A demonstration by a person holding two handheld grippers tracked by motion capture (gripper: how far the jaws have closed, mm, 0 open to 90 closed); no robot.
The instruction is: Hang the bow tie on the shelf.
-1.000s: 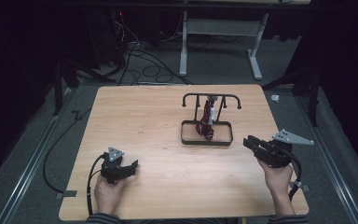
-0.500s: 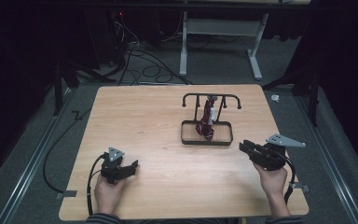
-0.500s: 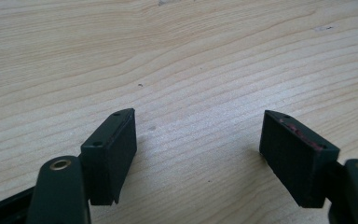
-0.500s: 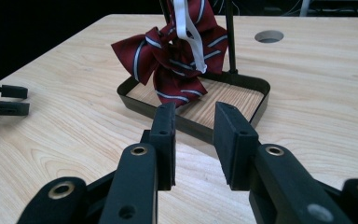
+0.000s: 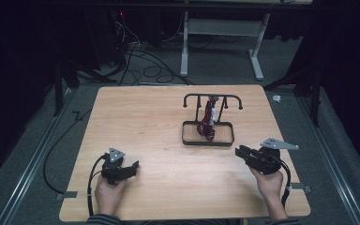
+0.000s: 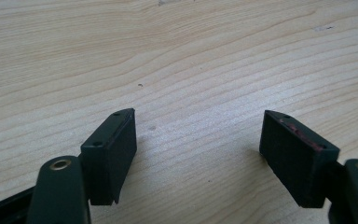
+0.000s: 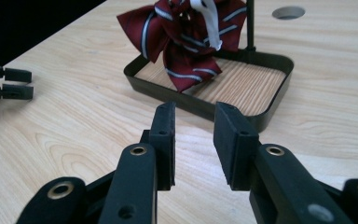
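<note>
A dark red bow tie with pale stripes hangs by a white strap from a black rack, its lower end in the rack's black tray. My right gripper lies low on the table just right of the tray, pointing at it, its jaws a narrow gap apart with nothing between them. My left gripper rests near the front left of the table, jaws wide open over bare wood. Its tips appear far off in the right gripper view.
The wooden table has a round hole behind the rack. A white table frame and loose cables lie on the floor beyond the far edge. A small white scrap sits by the right edge.
My right gripper has slid a little left and toward the person, sinking closer to the table. The left gripper and the bow tie have stayed put.
</note>
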